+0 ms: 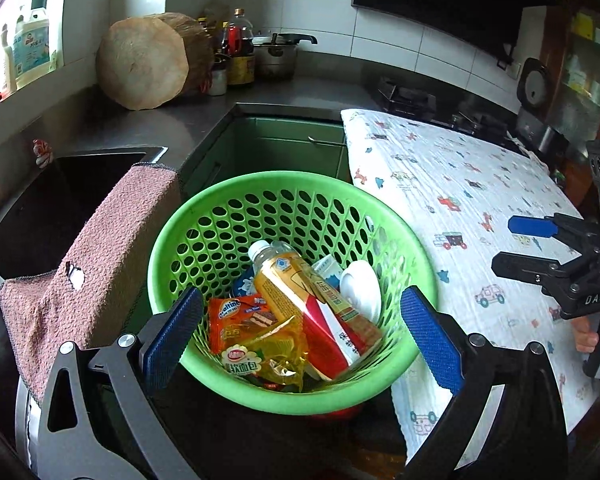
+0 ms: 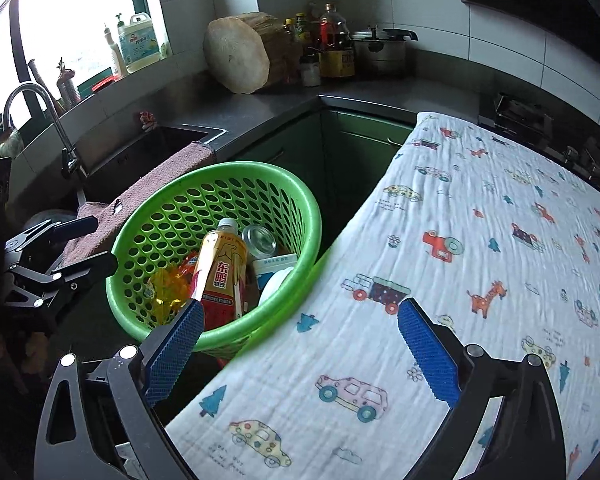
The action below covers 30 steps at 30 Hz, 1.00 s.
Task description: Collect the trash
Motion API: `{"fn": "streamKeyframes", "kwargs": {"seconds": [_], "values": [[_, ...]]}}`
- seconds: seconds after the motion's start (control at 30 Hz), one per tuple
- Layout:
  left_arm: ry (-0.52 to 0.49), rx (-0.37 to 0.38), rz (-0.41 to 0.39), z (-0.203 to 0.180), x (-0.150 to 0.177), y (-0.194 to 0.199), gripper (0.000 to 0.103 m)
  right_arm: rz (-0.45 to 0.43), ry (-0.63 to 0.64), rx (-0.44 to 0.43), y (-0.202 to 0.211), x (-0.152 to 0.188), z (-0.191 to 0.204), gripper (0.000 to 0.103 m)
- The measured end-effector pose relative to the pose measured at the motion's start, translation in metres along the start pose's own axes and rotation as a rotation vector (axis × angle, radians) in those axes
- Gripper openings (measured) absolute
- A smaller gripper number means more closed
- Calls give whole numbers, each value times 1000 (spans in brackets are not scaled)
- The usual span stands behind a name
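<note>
My left gripper [image 1: 300, 336] is wide open and holds nothing, hanging over the green basket [image 1: 236, 188], which sits low so trash drops in. The bottle [image 1: 284, 280] and wrappers [image 1: 240, 320] lie inside. At three o'clock, my right gripper [image 2: 300, 344] is wide open and empty over the bare cloth [image 2: 480, 240].

Both wrist cameras look down from close above, facing 12 o'clock; they share the green basket [image 1: 292, 216] [image 2: 220, 184] and patterned cloth [image 1: 460, 208] [image 2: 480, 240].

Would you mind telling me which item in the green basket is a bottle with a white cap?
The yellow drink bottle, lying tilted across the wrappers; everything else there is flat packets, cartons or a white lid.
</note>
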<state>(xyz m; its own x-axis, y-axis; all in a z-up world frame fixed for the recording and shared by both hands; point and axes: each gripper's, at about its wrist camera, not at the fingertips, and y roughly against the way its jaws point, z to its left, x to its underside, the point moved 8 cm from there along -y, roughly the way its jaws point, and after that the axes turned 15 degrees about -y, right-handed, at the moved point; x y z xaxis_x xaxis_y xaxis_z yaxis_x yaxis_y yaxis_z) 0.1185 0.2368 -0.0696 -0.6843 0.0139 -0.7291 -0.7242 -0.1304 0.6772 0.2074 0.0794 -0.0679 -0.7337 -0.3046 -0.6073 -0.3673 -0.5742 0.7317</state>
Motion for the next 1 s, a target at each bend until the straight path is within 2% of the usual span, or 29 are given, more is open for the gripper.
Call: {"fn": "streamKeyframes", "kwargs": {"seconds": [0.13,0.3,0.53,0.8,1.0], "values": [[20,43,11,-24,-7,-2,98,-25,-48,50,22,10,-24,94],[-15,54,-17,-59,-20,2,98,-64,-111,126,51,21,-56,94],[-96,-4,-52,-111,-34,7,98,-126,-173,252,93,43,-99,95],[-122,62,-99,-162,-43,15,98,-207,-226,354,141,67,-129,95],[-134,74,-108,-179,-45,19,98,-255,-281,394,167,81,-145,95]]}}
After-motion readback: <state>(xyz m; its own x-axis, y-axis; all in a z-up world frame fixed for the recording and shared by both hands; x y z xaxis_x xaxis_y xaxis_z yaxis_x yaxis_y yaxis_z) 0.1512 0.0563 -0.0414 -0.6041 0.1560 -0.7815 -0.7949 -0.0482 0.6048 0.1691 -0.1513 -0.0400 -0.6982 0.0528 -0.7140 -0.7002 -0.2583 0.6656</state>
